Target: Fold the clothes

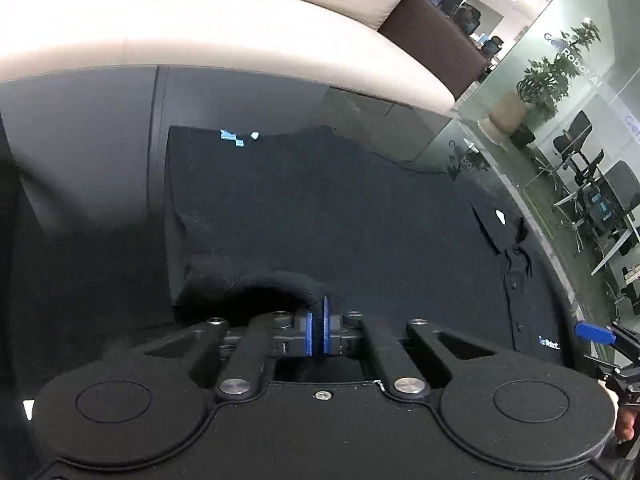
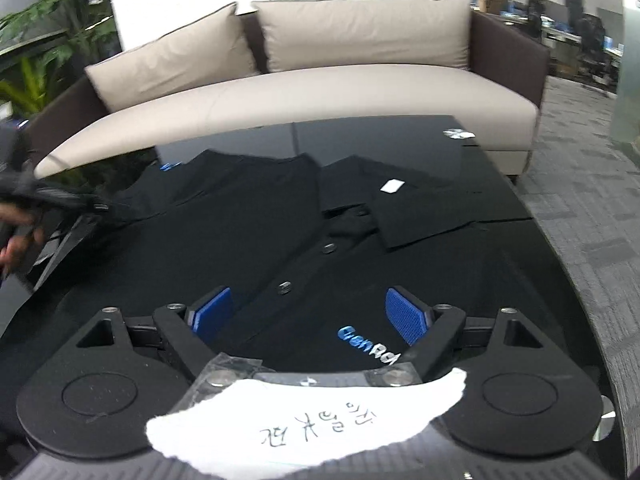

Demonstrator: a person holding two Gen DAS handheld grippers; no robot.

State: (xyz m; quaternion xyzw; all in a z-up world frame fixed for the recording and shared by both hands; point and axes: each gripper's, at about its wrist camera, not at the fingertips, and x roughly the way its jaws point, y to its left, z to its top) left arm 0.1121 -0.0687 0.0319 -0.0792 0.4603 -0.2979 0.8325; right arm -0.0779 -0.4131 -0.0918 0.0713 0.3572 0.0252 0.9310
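So the left gripper (image 1: 319, 326) has its jaws clamped right down on a rolled hem of the black polo shirt (image 1: 340, 216), with a thin band of dark fabric squeezed between the two blue pads (image 1: 308, 332). Just behind the jaws the cloth bunches up into a little tunnel-shaped fold. Ahead of the jaws the shirt lies spread flat across the glossy black bench (image 1: 80, 152), and off to the jaws' right you can see the button placket and a bit of blue logo near the bench edge. Past the far side of the bench there's a beige sofa (image 1: 200, 28), and further right a potted plant (image 1: 548, 80) behind glass.

Over on the right, the right gripper (image 2: 308, 314) has its jaws standing wide, with nothing pinched. The shirt's front lies flat under and between them: one button (image 2: 284, 288) sits just ahead of the gap, and the blue chest logo (image 2: 366, 344) is tucked right by the inner side of the right-hand pad. Ahead of the jaws the collar is folded open with a white label (image 2: 393, 186) showing. A torn white paper tag (image 2: 308, 424) with handwriting is stuck on the gripper body behind the jaws. At the far left of this view, a blurry hand (image 2: 18, 236) holds the other gripper.
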